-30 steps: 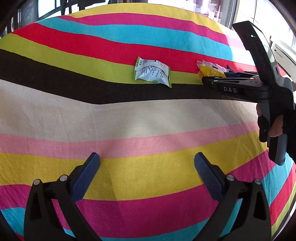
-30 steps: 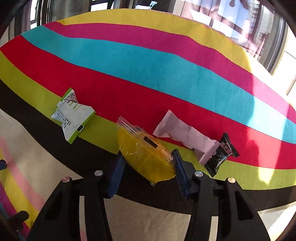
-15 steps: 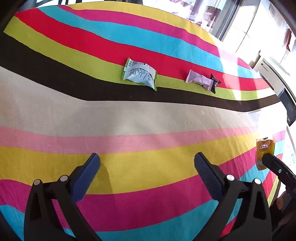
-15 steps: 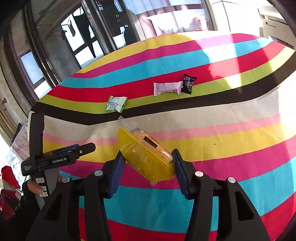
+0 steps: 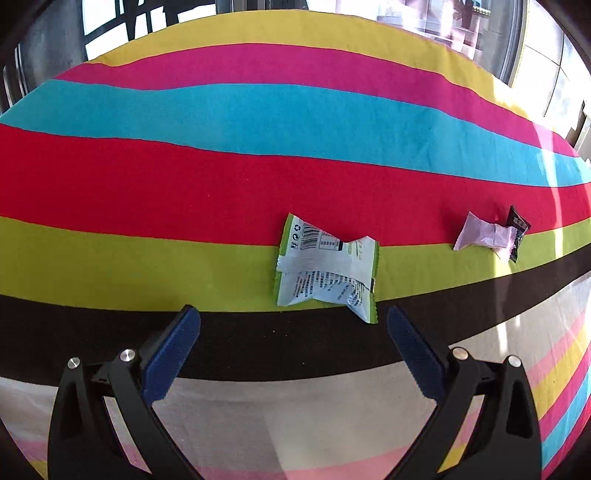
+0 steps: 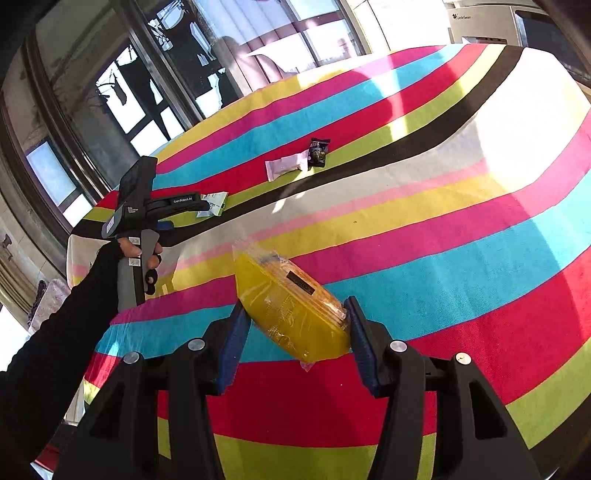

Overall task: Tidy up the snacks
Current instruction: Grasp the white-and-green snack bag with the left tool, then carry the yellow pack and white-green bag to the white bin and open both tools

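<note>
My left gripper (image 5: 291, 321) is open and empty, low over the striped cloth, just short of a white and green snack packet (image 5: 327, 267) that lies slightly right of its centre. A pink packet (image 5: 484, 234) and a small black packet (image 5: 517, 232) lie touching farther right. My right gripper (image 6: 295, 321) is shut on a yellow snack packet (image 6: 288, 302) and holds it above the cloth's near stripes. In the right wrist view the left gripper (image 6: 207, 206) reaches over the white and green packet (image 6: 218, 201), and the pink (image 6: 288, 166) and black (image 6: 317, 152) packets lie beyond.
The striped tablecloth (image 5: 258, 110) covers a round table (image 6: 480, 240). Windows (image 6: 110, 110) stand behind the table's far edge. A white appliance (image 6: 480, 22) stands at the far right.
My left gripper has moved forward to the white and green packet. My right gripper has carried the yellow packet away from the row, back toward the near side of the table.
</note>
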`<action>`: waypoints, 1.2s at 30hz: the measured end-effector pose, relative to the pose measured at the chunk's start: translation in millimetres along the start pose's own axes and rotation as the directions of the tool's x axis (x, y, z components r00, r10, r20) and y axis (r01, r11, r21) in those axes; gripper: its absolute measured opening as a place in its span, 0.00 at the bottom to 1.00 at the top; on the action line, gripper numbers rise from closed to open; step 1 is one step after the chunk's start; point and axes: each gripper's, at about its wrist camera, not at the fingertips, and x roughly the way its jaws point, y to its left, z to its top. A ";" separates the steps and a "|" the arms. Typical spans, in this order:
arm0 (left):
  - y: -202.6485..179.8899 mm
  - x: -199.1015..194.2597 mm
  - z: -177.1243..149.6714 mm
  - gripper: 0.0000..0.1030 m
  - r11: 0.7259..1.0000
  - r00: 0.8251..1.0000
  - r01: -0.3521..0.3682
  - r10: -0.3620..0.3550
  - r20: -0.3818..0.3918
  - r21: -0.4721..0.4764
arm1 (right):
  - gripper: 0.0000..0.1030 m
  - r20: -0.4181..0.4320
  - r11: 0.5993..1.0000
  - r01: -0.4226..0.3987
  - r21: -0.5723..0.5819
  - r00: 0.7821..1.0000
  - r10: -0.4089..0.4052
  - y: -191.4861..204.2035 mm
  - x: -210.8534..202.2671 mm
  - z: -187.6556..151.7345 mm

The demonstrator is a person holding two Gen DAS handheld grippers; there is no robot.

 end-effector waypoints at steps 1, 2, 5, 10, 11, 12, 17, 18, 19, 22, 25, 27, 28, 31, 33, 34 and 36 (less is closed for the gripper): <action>-2.6 4.3 6.9 0.98 1.000 1.000 0.020 -0.020 -0.010 0.000 | 0.50 -0.004 1.000 -0.004 0.004 1.000 0.004 -0.9 1.9 -0.7; -6.4 7.7 12.7 0.98 1.000 1.000 0.023 -0.023 -0.014 0.003 | 0.50 -0.008 1.000 -0.011 0.010 1.000 0.011 -2.0 4.6 -0.7; -22.8 22.5 23.5 0.98 0.998 0.999 -0.045 0.046 -0.027 0.053 | 0.51 -0.018 0.999 -0.025 0.025 1.000 0.025 -5.3 12.2 -0.5; -26.2 30.7 14.3 0.53 0.998 1.000 -0.004 0.006 -0.021 0.062 | 0.51 -0.004 0.998 -0.045 0.045 0.999 0.046 -8.9 14.7 4.1; -26.6 24.9 10.7 0.43 0.998 1.000 0.006 -0.005 -0.014 0.067 | 0.51 0.000 0.998 -0.048 0.046 0.999 0.048 -9.6 14.0 4.2; -27.1 16.9 5.9 0.42 0.997 0.999 0.033 -0.033 0.003 0.071 | 0.51 0.002 0.998 -0.050 0.047 0.999 0.050 -9.9 13.3 4.5; -32.4 -17.6 -16.1 0.42 0.989 0.998 -0.015 0.006 0.063 0.146 | 0.51 -0.013 0.998 -0.042 0.044 0.999 0.042 -7.6 13.1 -1.4; -31.2 -25.6 -19.8 0.42 0.987 0.996 -0.048 0.035 0.085 0.152 | 0.51 -0.016 0.998 -0.040 0.041 0.999 0.040 -6.6 13.0 -3.2; -28.6 -33.1 -22.1 0.42 0.986 0.993 -0.067 0.051 0.102 0.153 | 0.51 -0.018 0.998 -0.040 0.039 0.999 0.041 -4.6 12.0 -4.7; -20.6 -61.2 -31.3 0.42 0.986 0.986 -0.103 0.083 0.148 0.130 | 0.51 -0.018 0.998 -0.048 0.030 0.999 0.048 2.2 8.2 -8.0; -4.1 -89.2 -46.4 0.42 0.989 0.979 -0.097 0.073 0.192 0.114 | 0.51 -0.018 0.999 -0.047 -0.013 0.999 0.047 15.0 1.3 -11.7; 0.3 -104.4 -52.1 0.42 0.990 0.975 -0.087 0.061 0.215 0.114 | 0.51 -0.017 0.998 -0.039 -0.055 0.999 0.038 25.3 -3.9 -14.8; 2.4 -113.0 -62.1 0.42 0.990 0.973 -0.084 0.057 0.226 0.114 | 0.51 -0.018 0.997 -0.039 -0.071 0.999 0.038 29.9 -6.4 -16.3; 2.7 -130.6 -76.0 0.43 0.989 0.966 -0.090 0.057 0.254 0.120 | 0.51 -0.022 0.994 -0.045 -0.101 0.999 0.043 41.8 -14.3 -20.7; 7.9 -140.4 -85.9 0.43 0.990 0.963 -0.085 0.052 0.263 0.115 | 0.51 -0.025 0.992 -0.049 -0.115 0.999 0.047 48.9 -19.4 -23.5; 8.2 -145.7 -89.7 0.43 0.990 0.962 -0.082 0.050 0.268 0.112 | 0.51 -0.028 0.991 -0.051 -0.125 0.998 0.048 52.3 -22.1 -24.4; 12.5 -159.4 -100.4 0.43 0.991 0.957 -0.082 0.048 0.286 0.108 | 0.51 -0.032 0.987 -0.049 -0.154 0.998 0.045 59.9 -27.9 -27.3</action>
